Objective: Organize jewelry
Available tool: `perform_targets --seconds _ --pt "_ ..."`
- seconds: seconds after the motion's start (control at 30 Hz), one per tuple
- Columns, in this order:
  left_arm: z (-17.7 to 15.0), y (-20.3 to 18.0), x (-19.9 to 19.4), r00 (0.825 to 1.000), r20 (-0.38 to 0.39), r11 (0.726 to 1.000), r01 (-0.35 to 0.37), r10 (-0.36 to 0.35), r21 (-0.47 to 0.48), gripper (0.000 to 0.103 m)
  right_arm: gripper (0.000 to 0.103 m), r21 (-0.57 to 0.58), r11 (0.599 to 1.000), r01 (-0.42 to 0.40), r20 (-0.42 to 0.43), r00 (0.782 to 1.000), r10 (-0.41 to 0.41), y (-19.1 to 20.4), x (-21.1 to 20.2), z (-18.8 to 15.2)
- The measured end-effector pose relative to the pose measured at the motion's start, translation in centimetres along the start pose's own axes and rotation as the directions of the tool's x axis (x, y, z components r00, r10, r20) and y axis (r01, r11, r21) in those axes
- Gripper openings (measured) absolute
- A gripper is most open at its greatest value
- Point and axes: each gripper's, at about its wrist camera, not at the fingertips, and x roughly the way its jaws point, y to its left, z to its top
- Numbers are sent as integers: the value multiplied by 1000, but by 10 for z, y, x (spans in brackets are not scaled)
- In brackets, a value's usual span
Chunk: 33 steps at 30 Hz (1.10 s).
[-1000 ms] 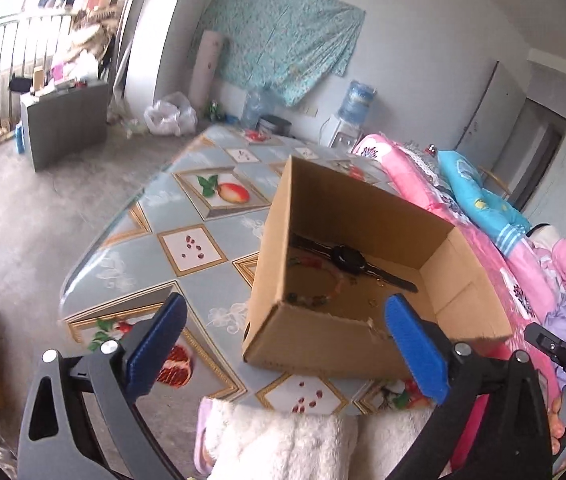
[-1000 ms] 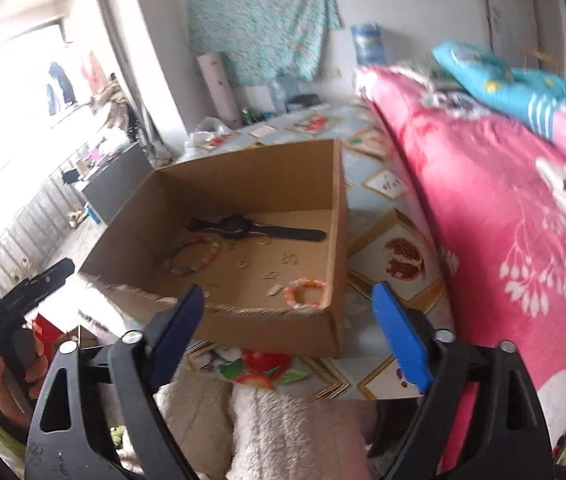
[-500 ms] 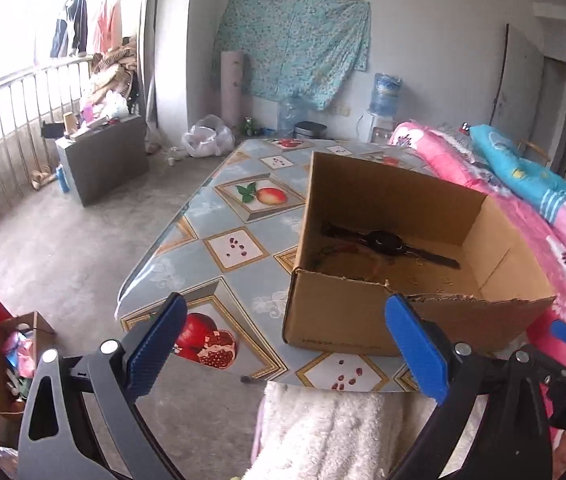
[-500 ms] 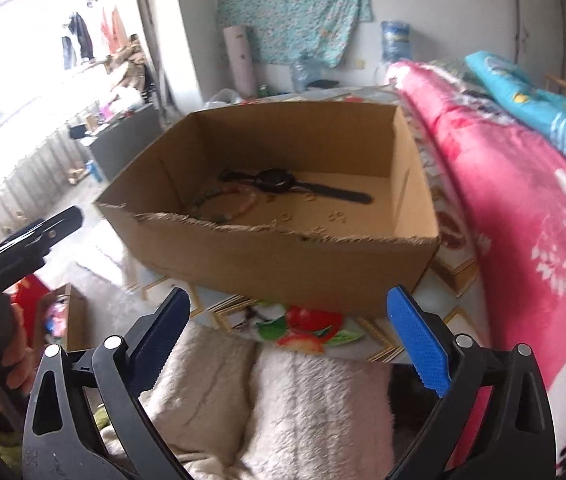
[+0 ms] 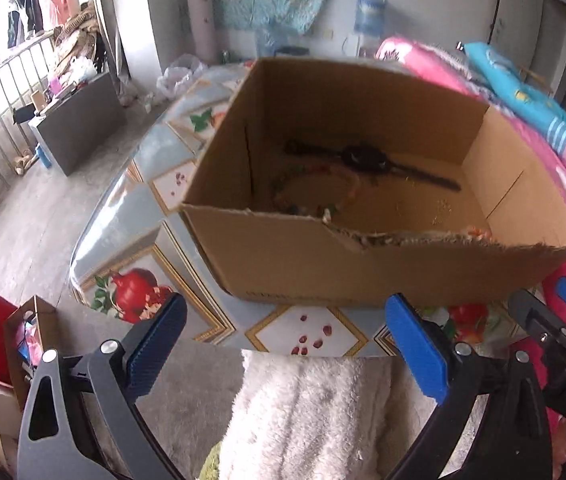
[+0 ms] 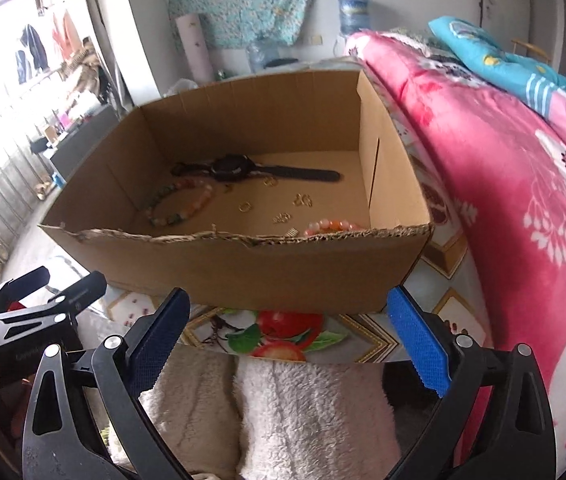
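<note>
The jewelry lay loose on the floor of an open cardboard box (image 6: 243,268) that sat on the patterned table (image 5: 139,196): a black wristwatch (image 6: 231,167) stretched flat toward the far wall, a ring of pale green and pink beads (image 6: 179,204) just in front of it on the left, a few small gold pieces (image 6: 279,208) scattered near the middle, and an orange and pink bead bracelet (image 6: 331,225) tucked against the torn near wall on the right. Both grippers hung short of the box, above fluffy white fabric (image 6: 307,412) at the table's near edge. The right gripper (image 6: 287,344) had its blue pads spread wide with nothing between them, and the left gripper (image 5: 283,348) stood just as wide and empty. A pink floral quilt (image 6: 503,184) was heaped beside the table on the right.
</note>
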Motion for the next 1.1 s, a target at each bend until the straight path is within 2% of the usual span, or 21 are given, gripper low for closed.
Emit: perform_targets --seconds 0.3,1.1 --pt "2 -12 11 1000 -30 1000 -5 6 23 97 95 -17 1000 18 -43 999 -18 6 15 1" --pt "10 -20 20 999 -52 1000 -7 8 22 97 95 24 998 56 -53 997 -54 -5 20 6"
